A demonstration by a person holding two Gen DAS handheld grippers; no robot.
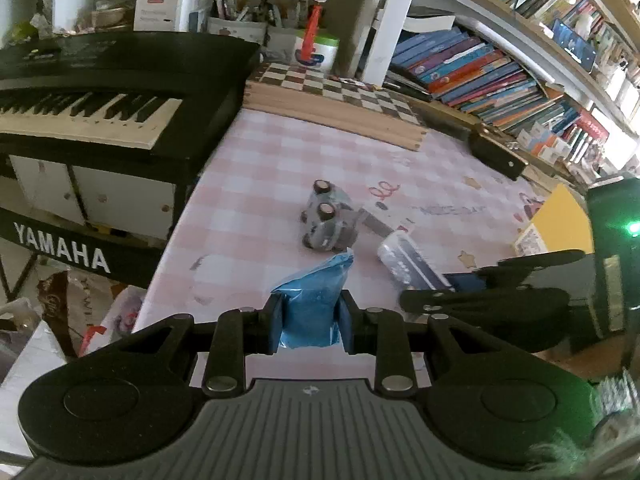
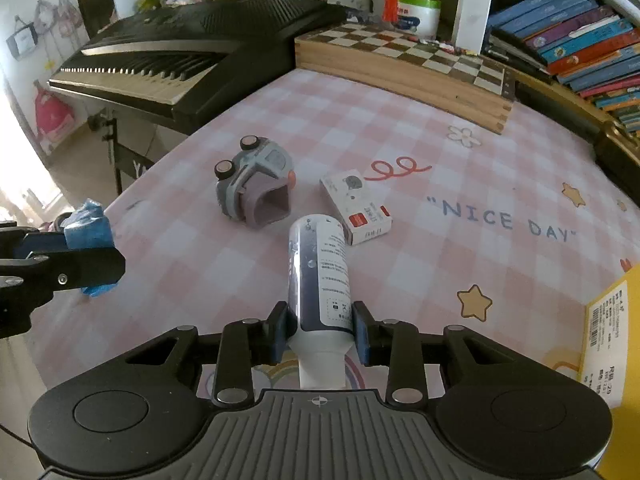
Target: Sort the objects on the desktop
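Blue crinkled plastic packet [image 1: 310, 300]: clamped between left gripper [image 1: 308, 326] fingers. White-and-navy tube [image 2: 318, 276]: pinched between right gripper [image 2: 320, 330] fingers, above pink checked desk [image 2: 440, 280].

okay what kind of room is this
Probably a home study or child's room: a Yamaha keyboard beside the desk, packed bookshelves, and a pink checked desk mat with a toy car.

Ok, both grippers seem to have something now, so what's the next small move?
Probably lift the right gripper a little: its jaws are shut on the white tube, which lies on the tablecloth close to the small box. The left gripper already holds the blue packet.
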